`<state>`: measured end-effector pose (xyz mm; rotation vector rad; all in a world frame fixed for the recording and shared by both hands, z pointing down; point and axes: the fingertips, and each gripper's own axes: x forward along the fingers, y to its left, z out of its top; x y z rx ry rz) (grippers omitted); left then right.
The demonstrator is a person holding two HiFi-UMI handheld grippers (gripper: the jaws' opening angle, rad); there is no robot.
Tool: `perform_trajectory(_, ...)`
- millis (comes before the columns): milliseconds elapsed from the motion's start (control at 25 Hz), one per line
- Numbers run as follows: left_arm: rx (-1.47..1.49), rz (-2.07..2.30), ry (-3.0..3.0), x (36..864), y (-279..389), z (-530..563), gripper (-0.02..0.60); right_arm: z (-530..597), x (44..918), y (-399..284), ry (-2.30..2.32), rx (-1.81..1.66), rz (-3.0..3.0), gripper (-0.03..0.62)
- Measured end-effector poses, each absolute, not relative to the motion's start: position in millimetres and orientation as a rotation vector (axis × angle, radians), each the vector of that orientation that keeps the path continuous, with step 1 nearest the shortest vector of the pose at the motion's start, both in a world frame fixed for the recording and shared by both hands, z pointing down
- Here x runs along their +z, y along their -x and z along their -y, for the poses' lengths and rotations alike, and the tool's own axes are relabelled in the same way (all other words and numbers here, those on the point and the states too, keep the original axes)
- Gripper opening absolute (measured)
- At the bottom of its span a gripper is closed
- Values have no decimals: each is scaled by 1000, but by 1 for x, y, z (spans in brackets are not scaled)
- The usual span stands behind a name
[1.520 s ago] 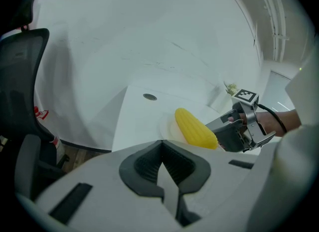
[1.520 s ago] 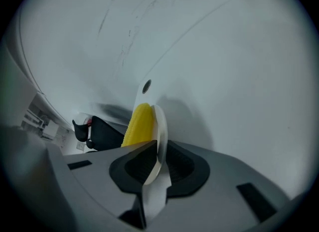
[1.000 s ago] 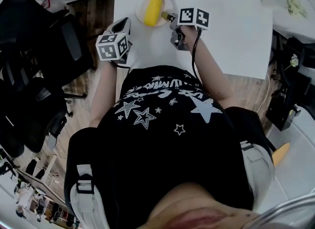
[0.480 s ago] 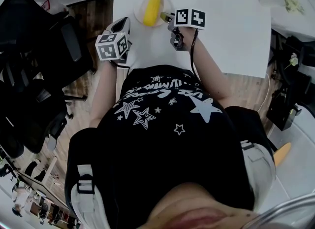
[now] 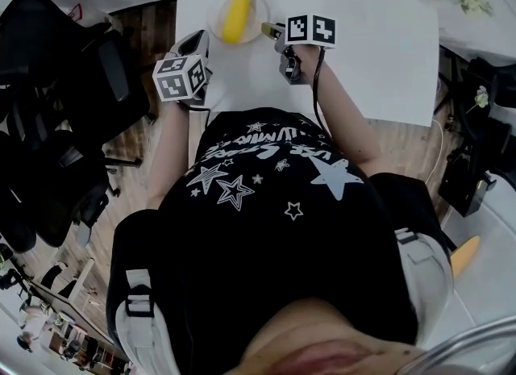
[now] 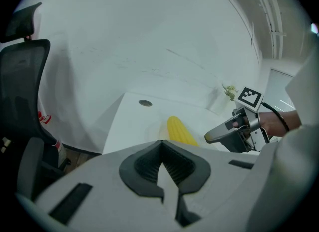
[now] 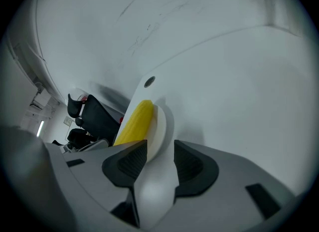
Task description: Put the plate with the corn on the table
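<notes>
A: Reaching over the table (image 5: pixel 363 43) edge, how's the right gripper (image 5: pixel 269 31)?
B: Tilted down, jaws just spread, the plate (image 5: pixel 216 23) rim loose between them. The corn (image 5: pixel 236 15) lies on it, far left on the table. The left gripper (image 5: pixel 196 41) hangs nearer, jaws together, empty, with a chair (image 5: pixel 72 75) further left.

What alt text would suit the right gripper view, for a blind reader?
The right gripper has just been opening its jaws, which stand apart around the rim of a white plate. The plate carries a yellow corn cob and rests on a white table. A black office chair shows beyond the table's edge.
</notes>
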<state>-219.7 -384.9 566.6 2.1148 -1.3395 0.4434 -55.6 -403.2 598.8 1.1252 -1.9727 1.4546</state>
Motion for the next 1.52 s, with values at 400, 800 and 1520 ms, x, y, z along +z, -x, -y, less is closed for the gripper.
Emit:
perform_trajectory(400,419,1409,-2135,535,184,354,5,372,561,23,-1089,1551,2106,166)
perform_trajectory(800,401,1447,-2167,514,131,294,5,318,534,-24,-1058,1455,2220,139)
perform_trajectory(1520,379,1503,-2133,501,39,138,5,160,521,-123,-983,1339,2278,20)
